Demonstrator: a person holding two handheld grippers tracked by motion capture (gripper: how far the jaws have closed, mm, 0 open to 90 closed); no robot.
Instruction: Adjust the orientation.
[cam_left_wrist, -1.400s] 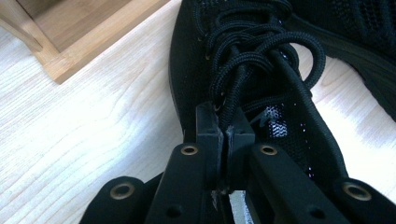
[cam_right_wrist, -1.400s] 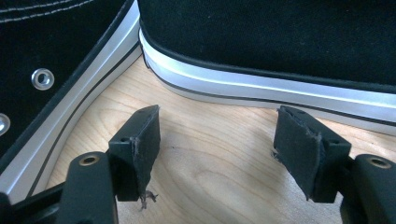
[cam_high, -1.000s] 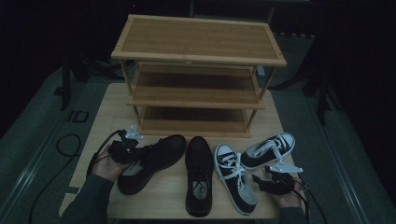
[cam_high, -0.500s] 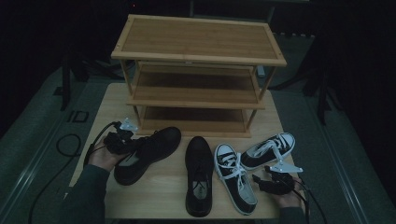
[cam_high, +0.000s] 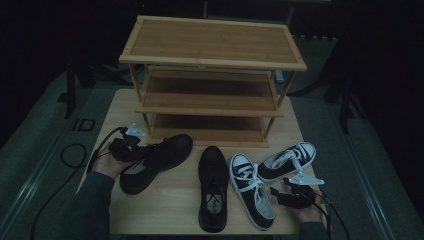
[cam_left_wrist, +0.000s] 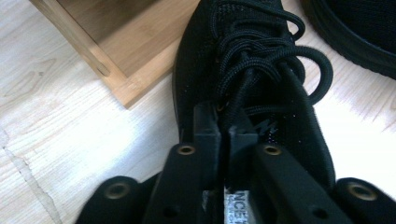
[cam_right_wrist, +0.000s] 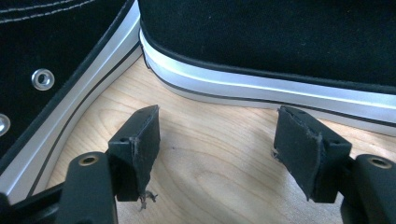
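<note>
A black lace-up shoe (cam_high: 160, 157) lies at the table's left, its toe pointing at the foot of the wooden rack (cam_high: 210, 65). My left gripper (cam_high: 131, 150) is at its heel end. In the left gripper view, that gripper (cam_left_wrist: 225, 123) pinches the shoe's (cam_left_wrist: 261, 70) tongue, with fabric still between the pads; the jaws have just been opening slightly. Its mate (cam_high: 212, 185) lies mid-table. My right gripper (cam_high: 282, 192) rests open at the front right beside two black-and-white sneakers (cam_high: 252, 192) (cam_high: 290, 160). In its own view, that gripper (cam_right_wrist: 217, 135) has bare wood between its pads.
The three-shelf rack stands at the back of the table (cam_high: 170, 210); its corner post (cam_left_wrist: 107, 60) is just left of the held shoe. The other black shoe (cam_left_wrist: 355, 32) lies close by. Sneaker soles (cam_right_wrist: 280, 88) (cam_right_wrist: 46, 70) lie just ahead of the right gripper's jaws. Cables trail off both sides.
My left hand has shifted the black lace-up shoe a little farther back and left, toward the rack. The right hand and the other shoes have stayed put.
</note>
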